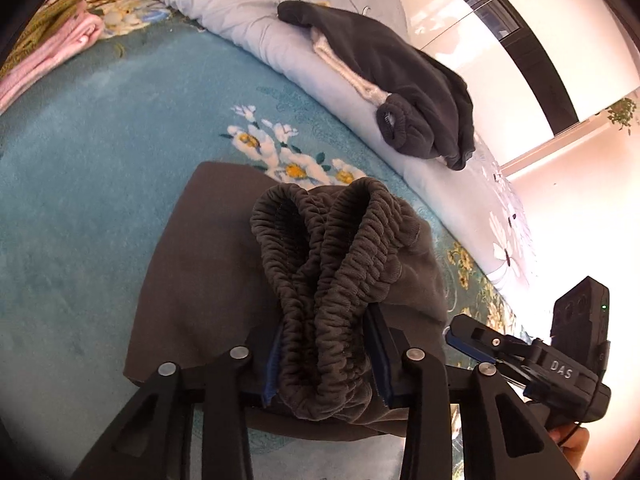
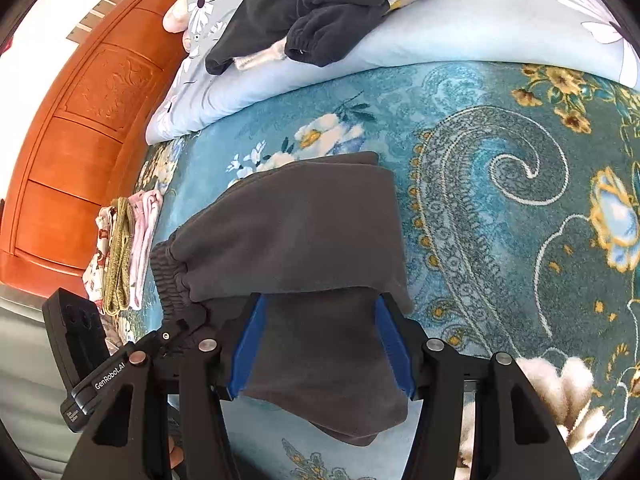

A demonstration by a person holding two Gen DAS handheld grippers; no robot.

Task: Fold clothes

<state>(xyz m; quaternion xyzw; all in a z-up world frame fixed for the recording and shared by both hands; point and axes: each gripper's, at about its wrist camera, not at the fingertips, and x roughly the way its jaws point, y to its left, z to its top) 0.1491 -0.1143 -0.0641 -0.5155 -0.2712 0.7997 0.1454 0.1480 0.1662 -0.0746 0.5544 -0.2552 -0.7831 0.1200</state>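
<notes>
Dark grey sweatpants (image 1: 208, 280) lie partly folded on the teal floral blanket (image 1: 80, 200). My left gripper (image 1: 326, 344) is shut on their bunched elastic waistband (image 1: 332, 248), which stands up between the blue pads. In the right wrist view the same sweatpants (image 2: 296, 224) lie folded over. My right gripper (image 2: 324, 344) has its blue pads (image 2: 250, 344) wide apart, with a flap of the grey fabric lying between them. The left gripper (image 2: 176, 328) shows at the left of that view, at the waistband (image 2: 168, 276).
A black garment (image 1: 400, 76) lies crumpled on a light blue floral duvet (image 1: 256, 24) at the back. A stack of folded pink and olive clothes (image 2: 120, 256) sits near the bed's edge. An orange wooden headboard (image 2: 80, 128) stands beyond. A bright window (image 1: 520, 40) is at right.
</notes>
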